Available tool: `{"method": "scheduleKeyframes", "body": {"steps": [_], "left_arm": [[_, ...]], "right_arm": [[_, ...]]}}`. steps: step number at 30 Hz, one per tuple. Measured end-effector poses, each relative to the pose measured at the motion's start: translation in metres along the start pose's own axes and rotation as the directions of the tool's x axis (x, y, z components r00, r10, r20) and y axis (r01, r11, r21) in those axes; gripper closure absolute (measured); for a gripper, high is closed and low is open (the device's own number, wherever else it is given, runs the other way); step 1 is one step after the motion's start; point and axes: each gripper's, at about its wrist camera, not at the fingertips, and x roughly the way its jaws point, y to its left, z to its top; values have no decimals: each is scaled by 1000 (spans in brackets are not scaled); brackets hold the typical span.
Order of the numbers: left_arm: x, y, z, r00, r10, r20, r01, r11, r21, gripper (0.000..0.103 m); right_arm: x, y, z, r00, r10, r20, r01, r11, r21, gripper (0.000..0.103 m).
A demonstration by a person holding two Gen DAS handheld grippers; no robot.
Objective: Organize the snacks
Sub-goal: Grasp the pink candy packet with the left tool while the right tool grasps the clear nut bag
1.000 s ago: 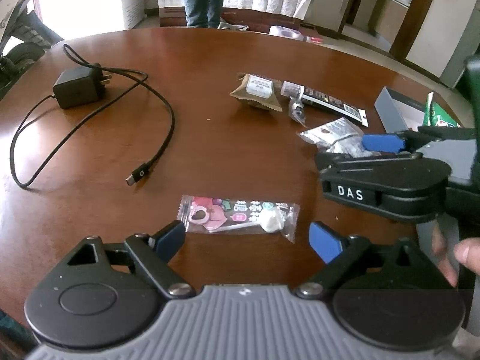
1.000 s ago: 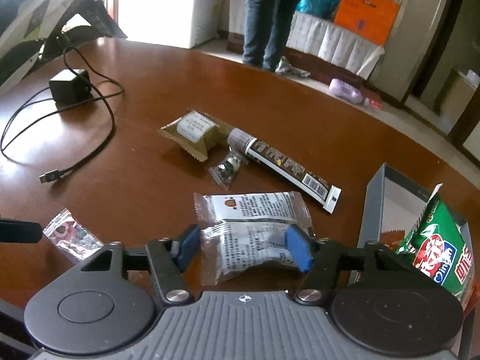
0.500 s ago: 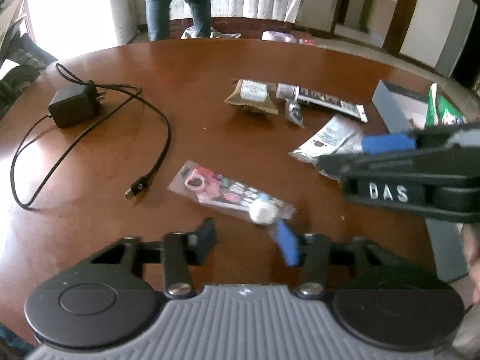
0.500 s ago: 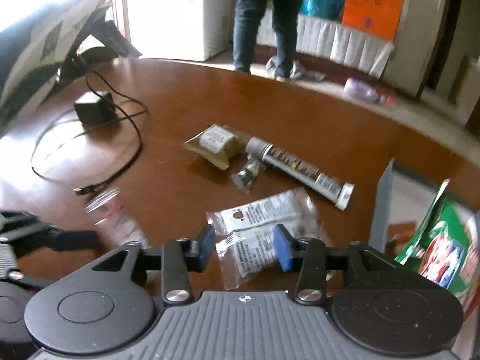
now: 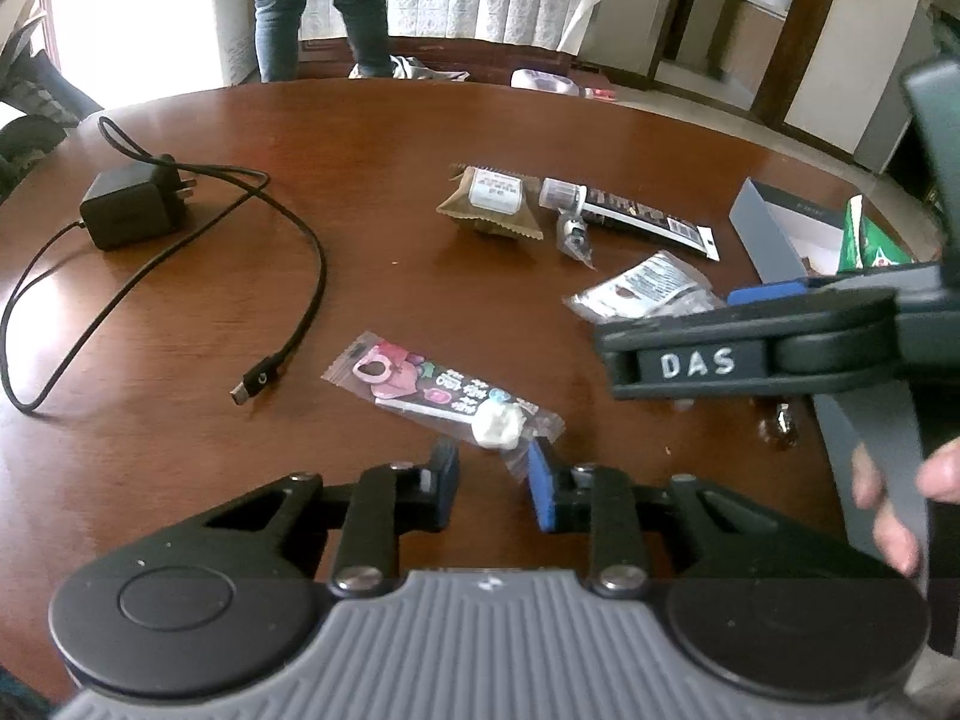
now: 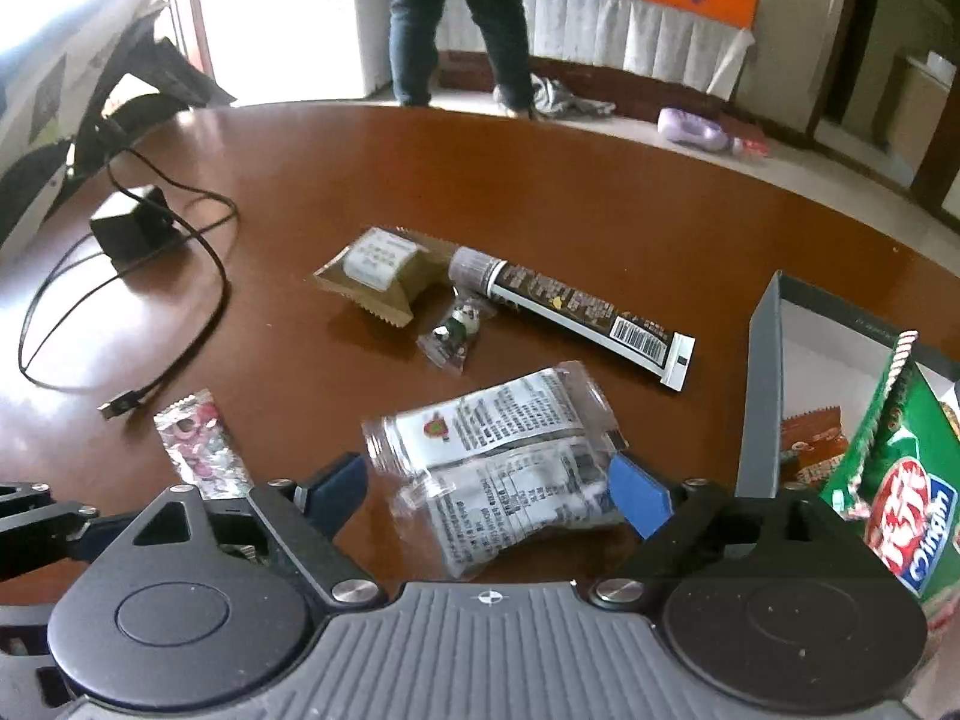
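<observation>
I have the left tool point(image 5: 489, 474) pinched nearly closed on the near end of the lolly packet point(image 5: 441, 399) — its jaws have just been closing, and the crinkled wrapper tail sits between the blue pads. The packet lies at about 12 o'clock from that tool, flat on the table point(image 5: 372, 120), its far end pointing toward 11. My right tool point(image 6: 486, 492) stands wide, its jaws having just been opening, with the two clear snack packets point(image 6: 504, 450) lying loose between the pads, neither pad pressing on them as far as I can see. So I judge the step in hand is the pick of the lolly packet, with the box point(image 6: 765, 396) at about 2 o'clock of the right tool as the likely place for it; the green bag point(image 6: 888, 480) already stands in it. The next move calls for a clean lift, since the grip is only on thin wrapper and could slip. The right tool crosses the left view at 3 o'clock, so my path to the box is crowded — I would go over it or wait. Open table lies at 10 o'clock, save for the charger point(image 5: 129, 210) and cable point(image 5: 300, 300). The box's near wall stands upright and must be cleared.
</observation>
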Motion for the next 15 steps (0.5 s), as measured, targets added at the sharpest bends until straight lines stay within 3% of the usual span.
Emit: {"method": "scheduleKeyframes", "body": {"steps": [2,9,15], "left_arm": [[0,1,1,1000,-5,0,5,1000,-9,80],[-4,-1,2,999,-21,33,21,1000,-1,81],[-11,2,4,997,-24,68,24,1000,-1,84]], "right_arm": [[3,3,-4,1000,-25,5,25,999,-34,32],[-6,6,-13,996,-44,81,49,997,-62,44],[-24,1,-18,989,-2,151,6,1000,-27,55]]}}
